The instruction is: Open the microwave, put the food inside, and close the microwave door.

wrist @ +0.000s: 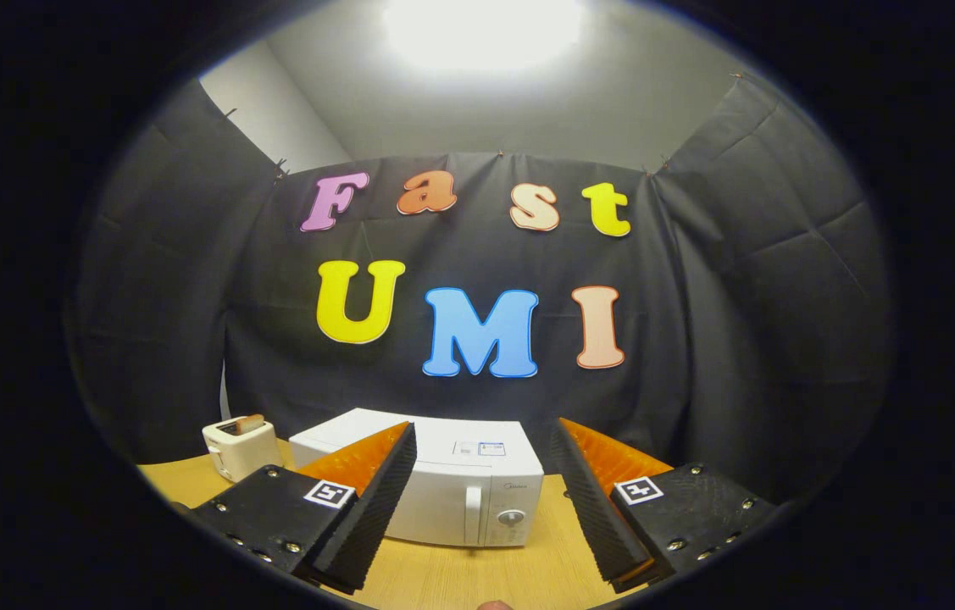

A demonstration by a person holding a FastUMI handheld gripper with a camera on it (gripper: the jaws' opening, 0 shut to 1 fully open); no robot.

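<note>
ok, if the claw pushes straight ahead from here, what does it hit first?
Most likely the microwave: its closed front sits just ahead, between the open claw fingers. Depth is hard to judge.

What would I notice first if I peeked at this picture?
First the white microwave, standing on the wooden table with its door shut, just ahead of the open tongs and showing between their two fingers. Next, the small cream toaster beside the microwave, with a slice of toast poking out of its top.
</note>
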